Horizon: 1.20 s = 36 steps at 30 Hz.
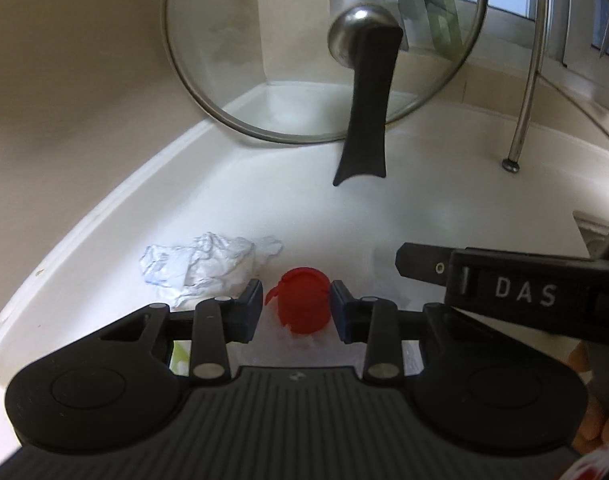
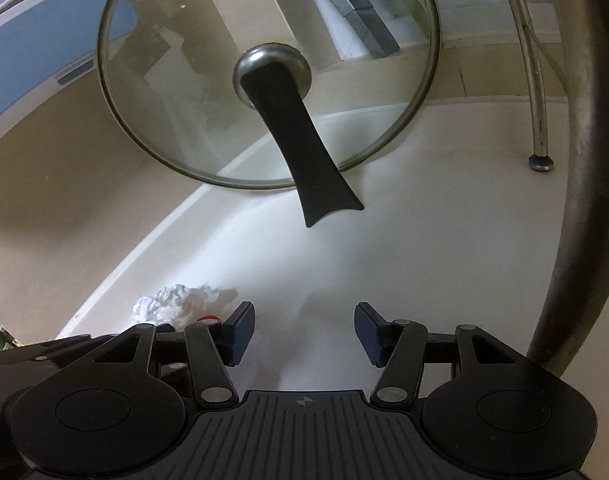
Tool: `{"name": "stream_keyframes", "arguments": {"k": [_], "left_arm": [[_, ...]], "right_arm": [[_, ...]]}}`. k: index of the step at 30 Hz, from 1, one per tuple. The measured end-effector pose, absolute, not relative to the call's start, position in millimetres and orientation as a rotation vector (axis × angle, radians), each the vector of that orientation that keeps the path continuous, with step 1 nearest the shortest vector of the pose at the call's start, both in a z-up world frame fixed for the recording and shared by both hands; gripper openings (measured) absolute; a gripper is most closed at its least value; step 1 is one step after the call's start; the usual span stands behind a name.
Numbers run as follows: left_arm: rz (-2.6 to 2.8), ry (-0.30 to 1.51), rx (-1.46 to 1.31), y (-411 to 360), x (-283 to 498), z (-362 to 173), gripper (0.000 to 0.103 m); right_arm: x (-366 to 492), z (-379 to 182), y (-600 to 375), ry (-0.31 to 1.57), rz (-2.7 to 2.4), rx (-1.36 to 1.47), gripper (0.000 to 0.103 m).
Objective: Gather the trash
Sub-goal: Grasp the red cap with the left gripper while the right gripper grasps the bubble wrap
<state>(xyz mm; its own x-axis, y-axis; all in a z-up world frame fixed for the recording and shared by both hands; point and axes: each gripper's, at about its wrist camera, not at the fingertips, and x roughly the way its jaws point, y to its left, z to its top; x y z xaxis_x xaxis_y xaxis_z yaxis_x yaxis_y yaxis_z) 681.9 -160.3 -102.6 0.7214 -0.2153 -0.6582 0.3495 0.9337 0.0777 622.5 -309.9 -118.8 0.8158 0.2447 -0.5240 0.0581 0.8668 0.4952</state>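
Left gripper (image 1: 297, 309) sits low over the white counter (image 1: 424, 208), jaws around a red bottle cap (image 1: 300, 304). Cap stands on the counter between the two blue pads; the right pad looks to touch the cap's side, the left pad has a thin gap with the cap's small side tab in it, so a firm clamp cannot be confirmed. Just left of and slightly beyond the cap lies a crumpled white paper wad (image 1: 204, 270), touching or nearly touching the left finger (image 1: 251, 312). From the right edge of the left wrist view, the other gripper's black body marked "DAS" comes in, close beside the left one. Right gripper (image 2: 302, 334) has jaws apart, nothing between them, only bare counter (image 2: 424, 260) under the gap. In the right wrist view the paper wad (image 2: 172, 304) sits to the left of the left finger, and a sliver of the red cap (image 2: 210, 317) shows just behind that finger's linkage, mostly hidden. Farther out, a glass pot lid (image 1: 264, 60) with a metal rim stands on edge, leaning against the beige wall corner, its black handle (image 1: 366, 108) pointing toward the cameras. To the right of the lid, a thin metal rack leg (image 1: 522, 112) with a rubber foot stands on the counter. A thick curved metal tube (image 2: 576, 200) fills the right side of the right wrist view. Part of the person's hand (image 1: 596, 420) shows at the bottom right of the left wrist view.
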Motion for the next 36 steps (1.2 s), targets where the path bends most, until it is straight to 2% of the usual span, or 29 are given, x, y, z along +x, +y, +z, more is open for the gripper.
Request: {"name": "stream_keyframes", "arguments": {"k": [15,28,36], "left_arm": [[-0.321,0.679,0.215,-160,684,-105,0.029],[-0.210,0.587,0.102,-105,647,-62,0.029],[-0.130,0.582,0.030,-70,618,-53,0.029]], "right_arm": [[623,-116,-311,0.611,0.100,0.548,0.057],[605,-117,-295,0.654,0.229,0.537,0.057],[606,-129,-274,0.696,0.309,0.455,0.055]]}}
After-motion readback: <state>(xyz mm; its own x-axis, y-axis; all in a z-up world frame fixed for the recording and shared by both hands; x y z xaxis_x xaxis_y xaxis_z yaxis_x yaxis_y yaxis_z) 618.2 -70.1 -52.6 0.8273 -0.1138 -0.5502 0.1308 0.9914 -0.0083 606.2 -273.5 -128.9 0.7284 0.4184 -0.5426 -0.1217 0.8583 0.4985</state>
